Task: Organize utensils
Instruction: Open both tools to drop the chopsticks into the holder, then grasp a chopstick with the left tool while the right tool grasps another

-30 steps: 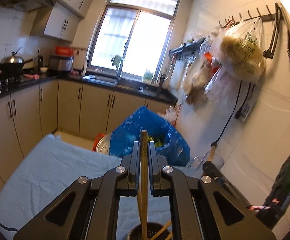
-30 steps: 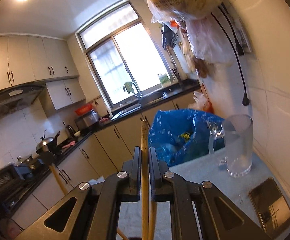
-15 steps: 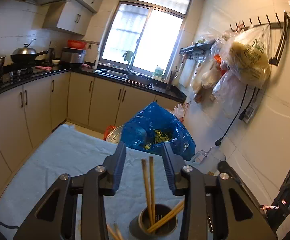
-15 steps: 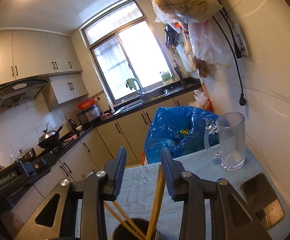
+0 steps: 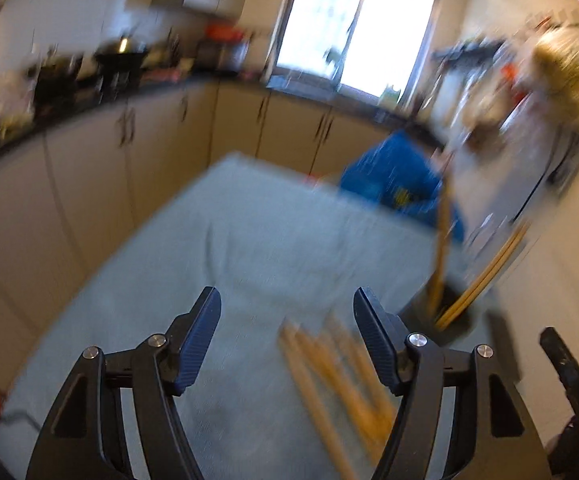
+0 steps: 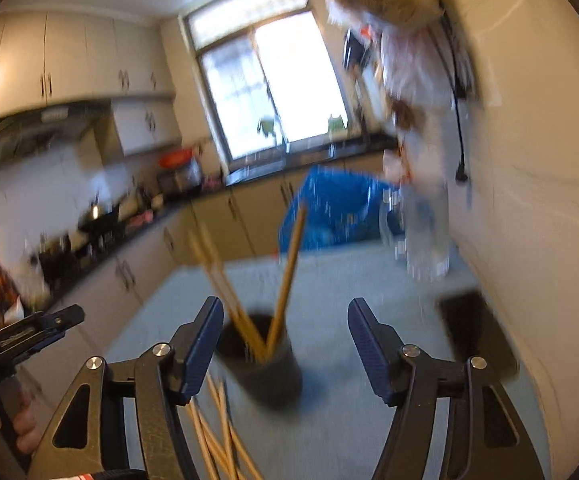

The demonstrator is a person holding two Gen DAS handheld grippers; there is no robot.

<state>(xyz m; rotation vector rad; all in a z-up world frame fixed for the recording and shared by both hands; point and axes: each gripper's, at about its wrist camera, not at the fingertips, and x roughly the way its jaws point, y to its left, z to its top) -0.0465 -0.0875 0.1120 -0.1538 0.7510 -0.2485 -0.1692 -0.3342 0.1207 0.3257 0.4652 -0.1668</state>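
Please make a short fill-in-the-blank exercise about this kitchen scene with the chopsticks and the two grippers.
1. The upright chopsticks stand in a dark ____.
2. The loose chopsticks lie flat on the pale blue ____.
3. The jaws of the right gripper are ____ and hold nothing.
4. The bag behind the table has the colour ____.

Missing words: cup; cloth; open; blue

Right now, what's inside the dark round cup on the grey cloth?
The dark round cup holds wooden chopsticks leaning against its rim, tops fanned apart. Blur hides their exact count, and the cup's wall hides their lower ends and its bottom.
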